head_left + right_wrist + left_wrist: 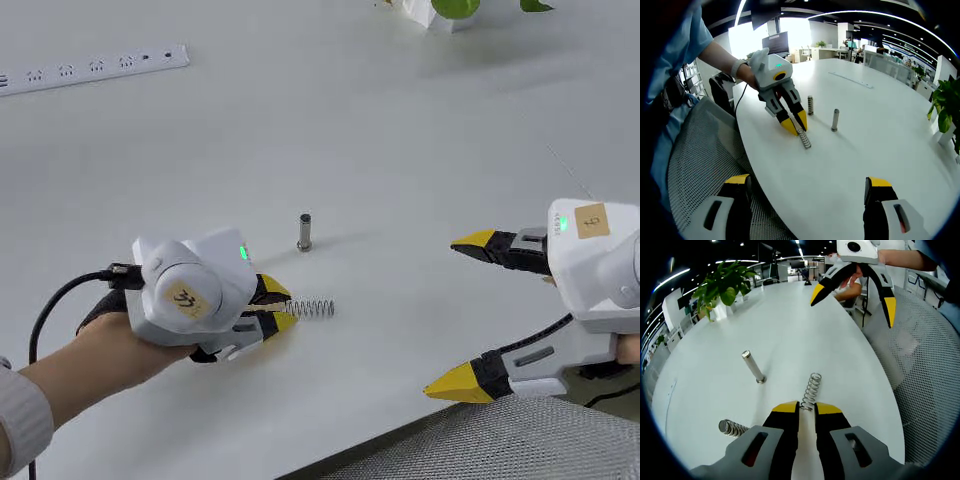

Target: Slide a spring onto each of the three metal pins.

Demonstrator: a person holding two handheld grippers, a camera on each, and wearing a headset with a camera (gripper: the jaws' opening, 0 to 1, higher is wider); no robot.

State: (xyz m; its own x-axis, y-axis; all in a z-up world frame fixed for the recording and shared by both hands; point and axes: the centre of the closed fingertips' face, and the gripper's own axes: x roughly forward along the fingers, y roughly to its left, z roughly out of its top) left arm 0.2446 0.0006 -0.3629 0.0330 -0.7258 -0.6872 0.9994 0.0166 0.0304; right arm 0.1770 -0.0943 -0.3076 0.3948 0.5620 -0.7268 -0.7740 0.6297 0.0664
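The spring (312, 308) stretches along the white counter (380, 130), which takes up most of the head view. At the counter's near edge is a grey mesh chair (500, 445). A power strip (90, 68) and a potted plant (455, 8) sit at the far side.

The right claw (458, 312) hangs over the near edge with its jaws spread wide and nothing between them. The left claw (278, 306) is low on the counter, its jaws narrow and pinching the spring's near end. The far end of the spring points toward the right claw.

Just beyond the spring, a bare pin (304, 231) stands upright. In the left gripper view, a second pin (732, 427) already wearing a coil stands left of the jaws.
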